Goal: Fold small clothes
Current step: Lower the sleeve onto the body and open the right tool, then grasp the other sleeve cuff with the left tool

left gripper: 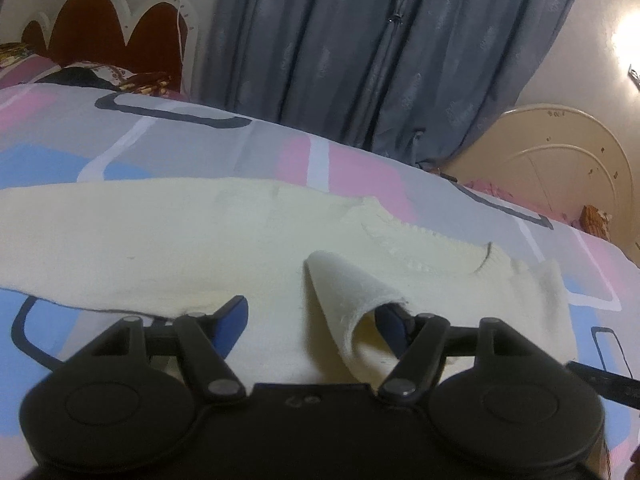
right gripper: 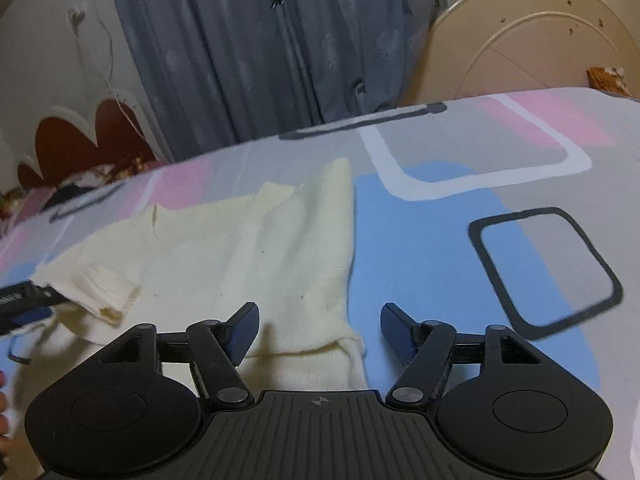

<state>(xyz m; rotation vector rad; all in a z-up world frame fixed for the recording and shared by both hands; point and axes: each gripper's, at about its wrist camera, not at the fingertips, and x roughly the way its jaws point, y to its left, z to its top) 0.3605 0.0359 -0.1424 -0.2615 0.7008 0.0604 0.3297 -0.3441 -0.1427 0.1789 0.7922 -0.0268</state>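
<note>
Cream knit sweater lies spread on the patterned bedsheet, neckline toward the curtain. Left gripper: jaws spread, a raised fold of knit draped over one blue pad, not pinched. Right gripper: jaws spread above the sweater's ribbed corner, gripping nothing.

— What did the right wrist camera show?

— The right gripper hung over a cream knitted sweater spread on a patterned bedsheet, jaws apart, nothing pressed between the blue pads.

— Where was the cloth?

— Its lower corner lay under the gap, nearer the left pad. Grey curtains hung behind the bed.
</note>
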